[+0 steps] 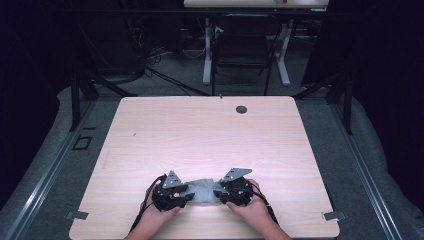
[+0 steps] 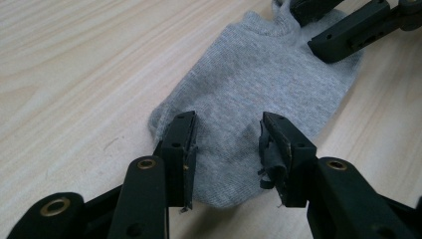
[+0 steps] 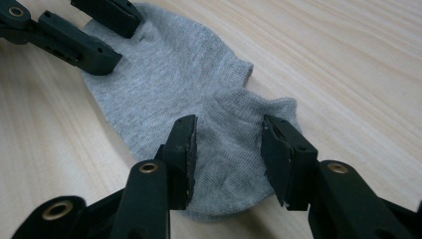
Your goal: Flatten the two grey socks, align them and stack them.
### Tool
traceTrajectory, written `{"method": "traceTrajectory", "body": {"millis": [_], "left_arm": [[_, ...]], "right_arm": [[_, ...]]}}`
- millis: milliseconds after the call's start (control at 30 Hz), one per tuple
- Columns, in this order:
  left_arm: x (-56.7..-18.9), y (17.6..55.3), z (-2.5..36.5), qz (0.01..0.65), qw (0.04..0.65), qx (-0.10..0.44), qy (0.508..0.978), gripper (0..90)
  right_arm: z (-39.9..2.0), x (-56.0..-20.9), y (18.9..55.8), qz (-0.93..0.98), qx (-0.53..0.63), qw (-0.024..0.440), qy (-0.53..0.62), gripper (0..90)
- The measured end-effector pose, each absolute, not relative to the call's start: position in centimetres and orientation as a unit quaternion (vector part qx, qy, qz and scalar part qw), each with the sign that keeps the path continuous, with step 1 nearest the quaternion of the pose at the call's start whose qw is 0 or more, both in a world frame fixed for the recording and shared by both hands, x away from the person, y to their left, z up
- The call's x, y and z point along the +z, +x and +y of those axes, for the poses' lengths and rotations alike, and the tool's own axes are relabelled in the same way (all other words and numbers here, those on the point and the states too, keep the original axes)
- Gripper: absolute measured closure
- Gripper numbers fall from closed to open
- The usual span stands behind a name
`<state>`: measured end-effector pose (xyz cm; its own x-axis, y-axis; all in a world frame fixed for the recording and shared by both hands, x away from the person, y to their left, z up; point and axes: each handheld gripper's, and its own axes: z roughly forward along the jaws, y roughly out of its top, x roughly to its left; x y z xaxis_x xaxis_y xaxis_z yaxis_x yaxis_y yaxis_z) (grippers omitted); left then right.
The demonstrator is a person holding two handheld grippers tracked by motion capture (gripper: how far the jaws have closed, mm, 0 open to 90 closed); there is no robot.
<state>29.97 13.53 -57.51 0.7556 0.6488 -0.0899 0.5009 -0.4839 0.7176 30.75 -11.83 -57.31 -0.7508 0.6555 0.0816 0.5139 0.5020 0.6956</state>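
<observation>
Where the light falls brightest, near the front edge of a pale wood-grain table (image 1: 210, 130), lies a grey sock (image 1: 202, 191), flat on the boards, between two hand-held grippers; seen from above, held low at the sock's left end, the left gripper (image 1: 187, 196), in the person's left hand (image 1: 157, 216); at the right end, the right gripper (image 1: 218, 194), in the right hand (image 1: 252, 207), a grey three-cornered plate on top of each; forearms entering from the bottom edge.

Along the left gripper (image 2: 226, 149) view, jaws spread wide, one to each side over the rounded end of the sock (image 2: 259, 84), nothing pinched between them; a torn strip of black pad hanging from the right-hand jaw; farther off, the other gripper's black jaws over the far end of the cloth.

Along the right gripper (image 3: 226, 149) view, jaws likewise parted over the cuff end of the sock (image 3: 189, 89), fabric lying slack and faintly creased beneath them; whether the tips touch the cloth, impossible to tell.

On the far part of the tabletop, a small dark round grommet (image 1: 241, 109); beyond the table, grey carpeted floor (image 1: 170, 65), loose dark cables (image 1: 150, 60), a black chair (image 1: 242, 47) tucked under a white-legged desk (image 1: 207, 50); to either side, black curtains and darkness; alongside the table, metal floor rails (image 1: 45, 170).
</observation>
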Motion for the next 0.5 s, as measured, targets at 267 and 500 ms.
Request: {"method": "traceTrajectory", "body": {"millis": [267, 500], "left_arm": [[-57.6, 30.9, 13.5, 0.342, 0.386, 0.097, 0.851, 58.3], [-57.7, 31.2, 13.4, 0.347, 0.392, 0.098, 0.846, 58.3]], "right_arm": [[-12.2, -57.5, 31.9, 0.856, 0.376, 0.098, 0.342, 57.4], [-12.2, -57.6, 32.1, 0.852, 0.380, 0.103, 0.346, 57.1]]}}
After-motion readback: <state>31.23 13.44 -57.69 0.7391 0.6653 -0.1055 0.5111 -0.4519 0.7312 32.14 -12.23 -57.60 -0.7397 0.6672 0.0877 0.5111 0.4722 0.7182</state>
